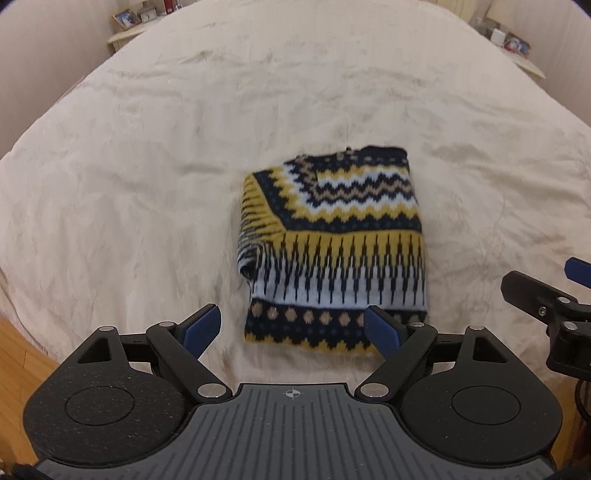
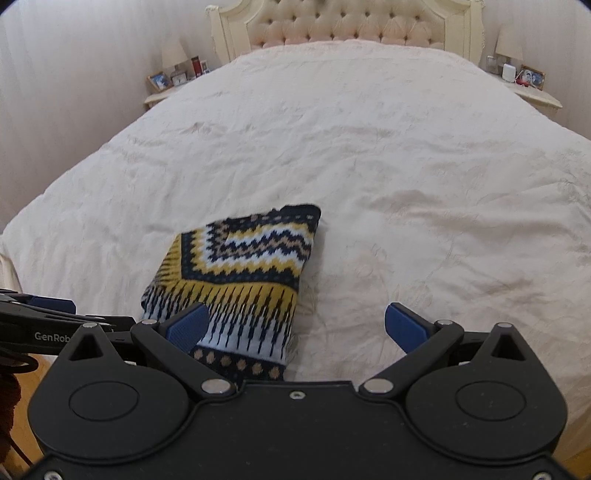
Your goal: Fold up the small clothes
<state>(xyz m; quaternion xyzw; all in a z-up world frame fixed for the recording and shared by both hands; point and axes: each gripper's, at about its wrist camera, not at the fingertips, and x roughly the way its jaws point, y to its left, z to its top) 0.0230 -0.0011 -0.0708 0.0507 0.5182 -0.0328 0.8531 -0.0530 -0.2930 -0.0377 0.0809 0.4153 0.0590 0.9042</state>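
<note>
Left wrist view: folded patterned sweater (image 1: 334, 251), knitted in navy, yellow, white and tan zigzags, lying flat on the cream bedspread (image 1: 147, 166) at centre frame, a rolled fold along its left edge. Left tool (image 1: 291, 330) at lower centre, blue pads spread wide and gripping nothing; left pad over bare bedspread, right pad overlapping the sweater's lower right corner in the frame, contact not clear. Right tool (image 1: 554, 291) entering at the right edge, only partly seen. Nightstand (image 1: 127, 35) with a framed photo at upper left, another nightstand at upper right. Wooden floor at lower left.

Right wrist view: same sweater (image 2: 236, 280) at lower left of centre, near the bed's near edge. Right tool (image 2: 297, 326) at lower centre, pads wide apart and empty; left pad in front of the sweater's lower band, right pad over bare bedspread (image 2: 406, 166). Left tool (image 2: 48, 308) at the left edge, side-on. Tufted headboard (image 2: 347, 27) at top centre, lamps on nightstands at both sides.
</note>
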